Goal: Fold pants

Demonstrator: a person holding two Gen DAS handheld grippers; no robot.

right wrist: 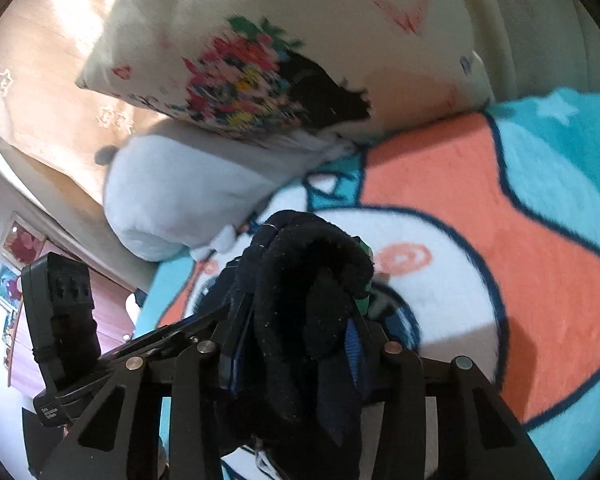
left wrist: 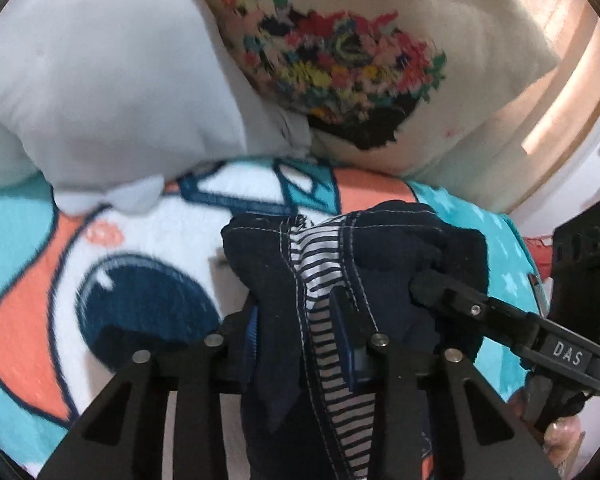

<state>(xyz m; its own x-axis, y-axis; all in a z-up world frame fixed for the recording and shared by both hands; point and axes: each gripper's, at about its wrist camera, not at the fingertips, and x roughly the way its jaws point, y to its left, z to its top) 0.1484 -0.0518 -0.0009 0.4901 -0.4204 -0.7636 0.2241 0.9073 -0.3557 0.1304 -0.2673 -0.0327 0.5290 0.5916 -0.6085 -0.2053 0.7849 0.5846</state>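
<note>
Left gripper (left wrist: pixel 304 334): fingers closed on a bunched fold of the pants (left wrist: pixel 380 248), navy cloth with white stitching and a striped lining showing between the blue pads. Right gripper (right wrist: pixel 296 344): fingers closed on another thick wad of the same pants (right wrist: pixel 312 280), dark fleece side outward; in the left wrist view its black finger (left wrist: pixel 452 294) presses into the cloth from the right. The garment is gathered between the two grippers and held above the bed, not spread flat. Beneath it: a blanket (left wrist: pixel 28 240) in teal, orange and white with a large cartoon figure. Beyond, toward the far edge of the bed: a pale grey plush pillow (left wrist: pixel 112 92), touching a cream cushion (left wrist: pixel 440 60) with a multicoloured floral print. Farthest: a tan wall (right wrist: pixel 40 92).
</note>
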